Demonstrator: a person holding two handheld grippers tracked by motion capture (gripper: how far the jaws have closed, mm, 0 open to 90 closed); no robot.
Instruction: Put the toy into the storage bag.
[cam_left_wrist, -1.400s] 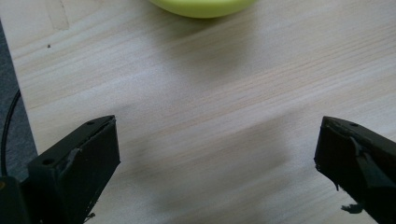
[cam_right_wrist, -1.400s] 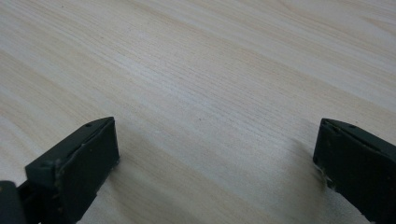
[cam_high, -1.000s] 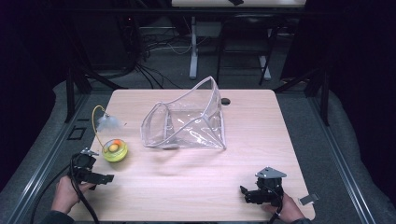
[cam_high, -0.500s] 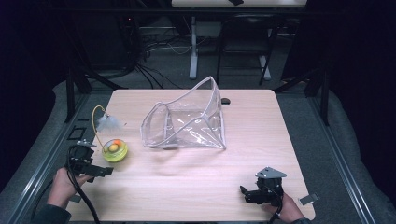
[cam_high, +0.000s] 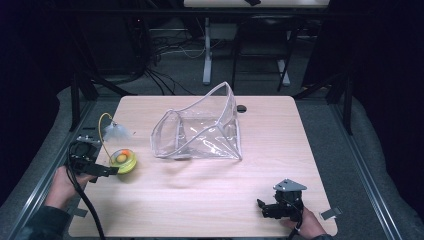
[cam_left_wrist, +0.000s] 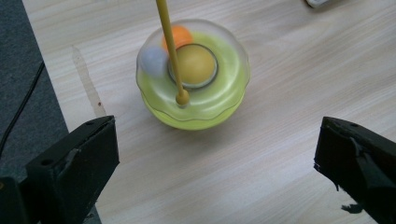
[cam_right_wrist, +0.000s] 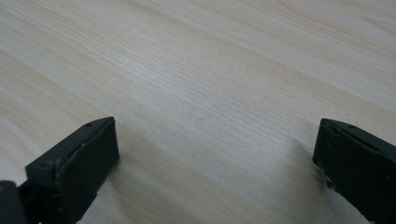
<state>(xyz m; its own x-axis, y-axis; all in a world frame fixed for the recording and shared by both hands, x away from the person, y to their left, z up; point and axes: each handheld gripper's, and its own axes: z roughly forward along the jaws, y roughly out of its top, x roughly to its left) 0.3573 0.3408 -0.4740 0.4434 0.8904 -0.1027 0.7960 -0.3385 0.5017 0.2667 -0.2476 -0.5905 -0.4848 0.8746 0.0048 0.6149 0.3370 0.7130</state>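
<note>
1. Left gripper (cam_high: 107, 171) – jaws wide apart, holding nothing, just beside the yellow-green toy (cam_left_wrist: 192, 77).
2. Right gripper (cam_high: 261, 206) – jaws wide, empty, well apart from the toy.
3. Clear pouch (cam_high: 200, 131) near the toy.

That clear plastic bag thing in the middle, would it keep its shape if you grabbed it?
Probably not: the clear bag looks thin and creased, so it would likely flop. It seems light and may slide on the smooth table when pushed.
</note>
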